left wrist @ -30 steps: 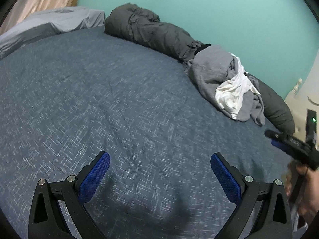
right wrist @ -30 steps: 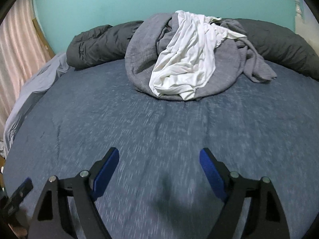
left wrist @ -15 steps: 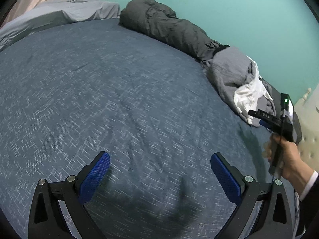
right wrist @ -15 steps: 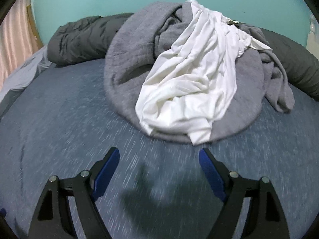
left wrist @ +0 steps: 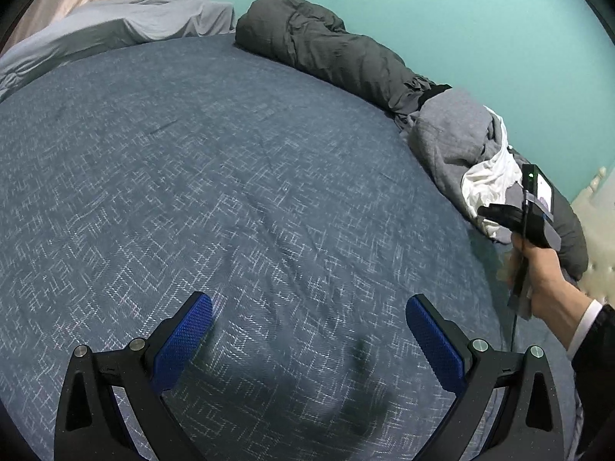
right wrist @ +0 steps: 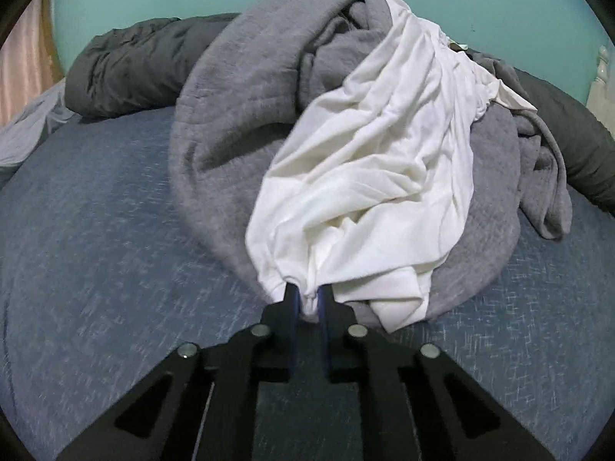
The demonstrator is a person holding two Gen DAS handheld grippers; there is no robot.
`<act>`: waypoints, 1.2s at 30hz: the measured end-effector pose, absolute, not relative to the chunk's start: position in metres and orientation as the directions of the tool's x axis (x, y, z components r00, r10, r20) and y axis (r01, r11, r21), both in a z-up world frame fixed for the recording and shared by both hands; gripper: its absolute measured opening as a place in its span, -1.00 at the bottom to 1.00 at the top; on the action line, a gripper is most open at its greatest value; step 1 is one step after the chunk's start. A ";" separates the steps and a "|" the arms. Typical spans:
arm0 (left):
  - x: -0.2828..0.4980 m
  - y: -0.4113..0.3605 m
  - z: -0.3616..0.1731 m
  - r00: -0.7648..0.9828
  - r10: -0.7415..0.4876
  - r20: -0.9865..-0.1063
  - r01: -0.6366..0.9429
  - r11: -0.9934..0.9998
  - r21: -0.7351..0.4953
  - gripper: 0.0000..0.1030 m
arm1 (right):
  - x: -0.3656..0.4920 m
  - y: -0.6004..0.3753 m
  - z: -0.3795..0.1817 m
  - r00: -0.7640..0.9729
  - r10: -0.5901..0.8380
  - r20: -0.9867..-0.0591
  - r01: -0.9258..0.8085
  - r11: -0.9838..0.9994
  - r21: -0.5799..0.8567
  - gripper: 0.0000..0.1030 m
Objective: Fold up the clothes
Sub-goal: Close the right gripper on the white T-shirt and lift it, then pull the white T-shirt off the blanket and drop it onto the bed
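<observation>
In the left wrist view, the left gripper (left wrist: 309, 336) hung with jaws wide apart over the blue bedspread (left wrist: 192, 176), well apart from the clothes pile. In the right wrist view, the right gripper (right wrist: 307, 299) had jaws clamped on the near hem of the white T-shirt (right wrist: 376, 176), draped over the grey sweatshirt (right wrist: 230, 115); it looked light, limp and likely to slide off freely.

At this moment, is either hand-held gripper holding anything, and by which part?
The right hand-held gripper pinches the white garment at its lower near edge. The left hand-held gripper is open, holding nothing.
</observation>
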State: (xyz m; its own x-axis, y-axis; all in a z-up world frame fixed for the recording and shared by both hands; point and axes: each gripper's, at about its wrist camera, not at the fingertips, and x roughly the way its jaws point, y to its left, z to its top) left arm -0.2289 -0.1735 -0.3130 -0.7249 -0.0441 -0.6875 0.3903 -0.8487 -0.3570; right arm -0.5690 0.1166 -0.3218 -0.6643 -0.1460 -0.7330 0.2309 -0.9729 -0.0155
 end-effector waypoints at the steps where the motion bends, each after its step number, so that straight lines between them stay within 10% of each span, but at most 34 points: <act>1: -0.229 -0.174 -0.312 -0.726 -0.047 -0.686 0.392 -0.848 -0.357 0.99 | -0.560 0.120 -0.317 -0.670 -0.172 -0.723 0.251 -0.968 -0.002 -0.85; 21: -0.198 -0.157 -0.276 -0.777 -0.070 -0.626 0.352 -0.872 -0.340 0.99 | -0.344 0.194 -0.247 -0.644 -0.470 -0.604 0.435 -0.874 0.216 -0.89; 30: -0.184 -0.163 -0.267 -0.785 -0.054 -0.617 0.335 -0.875 -0.350 0.99 | -0.265 0.215 -0.262 -0.539 -0.476 -0.695 0.439 -0.863 0.250 -0.88; 36: -0.181 -0.169 -0.270 -0.781 -0.051 -0.623 0.335 -0.875 -0.349 0.99 | -0.291 0.229 -0.262 -0.618 -0.342 -0.708 0.289 -0.936 0.200 -0.36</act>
State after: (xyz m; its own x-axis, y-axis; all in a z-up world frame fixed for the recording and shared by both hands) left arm -0.1808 -0.1690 -0.2701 -0.7809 -0.0505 -0.6226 0.3350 -0.8751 -0.3492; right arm -0.2906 0.2290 -0.2615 -0.6182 -0.3421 -0.7077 0.2891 -0.9362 0.2001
